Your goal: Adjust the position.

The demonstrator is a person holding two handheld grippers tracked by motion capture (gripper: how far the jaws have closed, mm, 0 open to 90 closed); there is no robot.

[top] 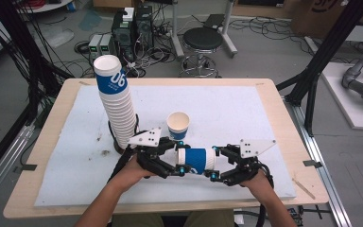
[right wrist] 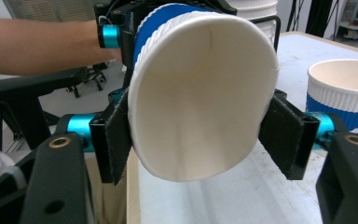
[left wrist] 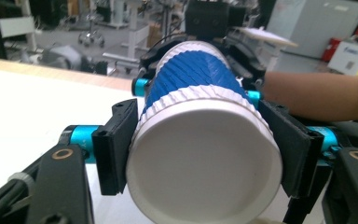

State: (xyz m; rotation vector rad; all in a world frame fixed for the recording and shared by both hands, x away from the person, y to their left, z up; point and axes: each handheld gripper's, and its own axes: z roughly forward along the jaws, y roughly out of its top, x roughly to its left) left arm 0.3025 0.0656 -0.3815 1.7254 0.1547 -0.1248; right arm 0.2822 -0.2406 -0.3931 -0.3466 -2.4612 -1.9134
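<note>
A: Layout, largest first. The tabletop (top: 274, 101) carries a white mat (top: 227, 109). A tall cup stack (top: 117, 106) stands at the mat's left, mouth up and leaning a little. A single upright cup (top: 178, 125) sits near mid-mat, just behind the grippers.

B: And the piece being worked?

A: A blue-and-white ribbed paper cup (top: 196, 160), held on its side, just above the mat at the near edge, between both tools. Left gripper (top: 181, 169) has its jaws pinching the base end; right gripper (top: 211, 174) has its jaws pinching the rim end.

B: Confirmed close up?

A: Yes. In the left gripper view the closed bottom of the cup (left wrist: 205, 158) faces the lens, a black pad pressed on either flank. In the right gripper view the open mouth (right wrist: 200, 98) faces the lens, pads pressed likewise; the rim looks slightly ovalled.

B: Why a grip at each end?

A: My judgement: either a nested pair being pulled apart, or a hand-over. I cannot tell which.

B: Arm pose?

A: Both forearms enter from the near edge, hands low, grippers angled inward toward each other, nearly nose to nose.
</note>
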